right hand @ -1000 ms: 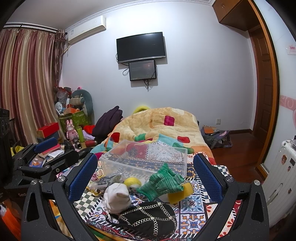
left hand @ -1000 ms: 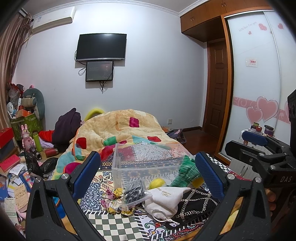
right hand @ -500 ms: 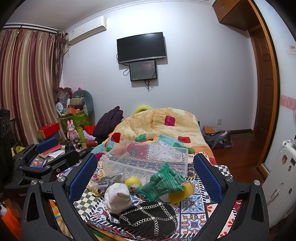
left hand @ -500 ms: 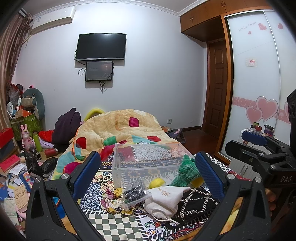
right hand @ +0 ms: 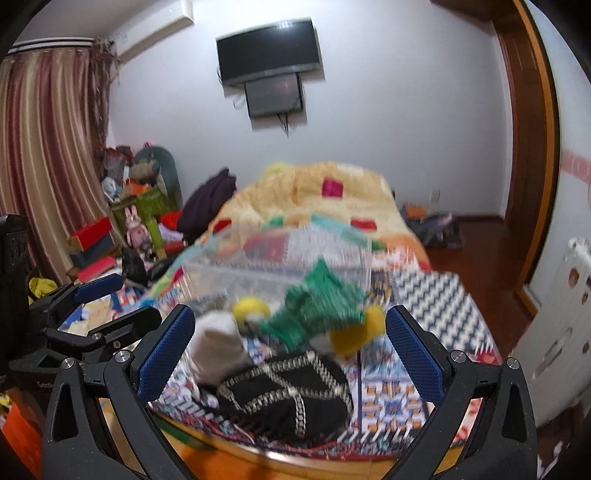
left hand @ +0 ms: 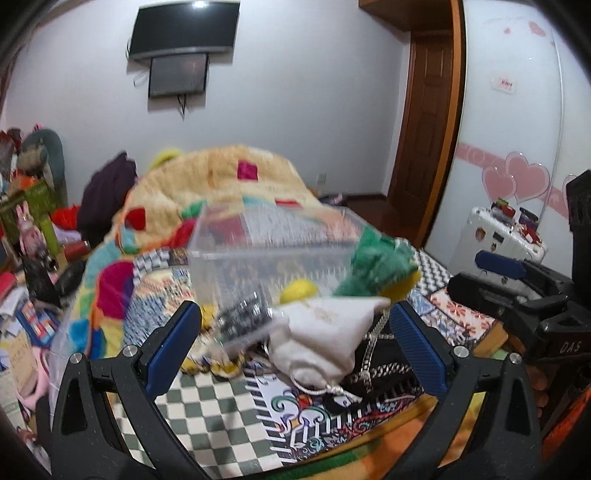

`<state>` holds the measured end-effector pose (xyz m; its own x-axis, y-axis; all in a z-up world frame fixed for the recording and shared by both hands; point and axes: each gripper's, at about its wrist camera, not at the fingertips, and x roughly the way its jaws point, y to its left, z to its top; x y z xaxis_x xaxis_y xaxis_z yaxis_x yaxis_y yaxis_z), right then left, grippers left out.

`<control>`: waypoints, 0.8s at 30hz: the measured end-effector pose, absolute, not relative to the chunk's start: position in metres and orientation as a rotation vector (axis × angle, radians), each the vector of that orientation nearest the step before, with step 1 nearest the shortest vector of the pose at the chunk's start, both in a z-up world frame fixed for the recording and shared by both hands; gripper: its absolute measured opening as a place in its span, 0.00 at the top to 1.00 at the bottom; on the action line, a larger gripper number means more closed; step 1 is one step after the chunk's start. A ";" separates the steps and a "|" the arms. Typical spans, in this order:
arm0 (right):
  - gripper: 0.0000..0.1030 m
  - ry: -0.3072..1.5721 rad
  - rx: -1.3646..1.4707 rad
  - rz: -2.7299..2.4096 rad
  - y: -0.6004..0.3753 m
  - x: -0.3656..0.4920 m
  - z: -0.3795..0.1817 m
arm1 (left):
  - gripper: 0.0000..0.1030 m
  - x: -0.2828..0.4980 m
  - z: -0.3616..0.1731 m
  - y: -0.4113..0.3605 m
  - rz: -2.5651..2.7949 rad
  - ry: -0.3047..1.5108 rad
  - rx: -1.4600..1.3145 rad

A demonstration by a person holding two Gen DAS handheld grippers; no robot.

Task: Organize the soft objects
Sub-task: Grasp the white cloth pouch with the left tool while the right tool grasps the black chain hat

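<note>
Both hand-held grippers, left and right, are spread wide with nothing in them. Just ahead on the bed: black chain bag, white pouch, yellow ball, green glove. Behind them the clear bin looks empty (blurry though), so sorting hasn't really started.

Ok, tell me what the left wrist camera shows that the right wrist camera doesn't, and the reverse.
Only the left wrist view shows the pink heart decals on the sliding wardrobe door and the right gripper. Only the right wrist view shows the striped red curtain and the left gripper. Both share the clear plastic bin, green knitted glove, white drawstring pouch, black chain-trimmed bag and wall-mounted television.
</note>
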<state>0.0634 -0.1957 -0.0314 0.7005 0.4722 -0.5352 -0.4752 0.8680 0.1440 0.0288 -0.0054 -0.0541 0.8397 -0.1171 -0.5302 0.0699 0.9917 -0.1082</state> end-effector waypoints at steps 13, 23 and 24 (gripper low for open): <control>0.14 0.846 0.019 0.580 -0.195 0.078 -0.086 | 0.30 0.051 -0.098 -0.017 -0.167 0.714 -0.128; 0.48 0.866 -0.085 0.570 -0.182 0.074 -0.097 | 0.64 0.063 -0.119 -0.017 -0.218 0.820 -0.185; 0.58 0.864 -0.099 0.573 -0.181 0.073 -0.097 | 0.71 0.063 -0.119 -0.016 -0.225 0.821 -0.193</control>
<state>0.0726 -0.1806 -0.0969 0.5091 0.4357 -0.7423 -0.5141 0.8456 0.1437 0.0632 -0.0157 -0.1192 0.6599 -0.2714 -0.7006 0.1227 0.9589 -0.2559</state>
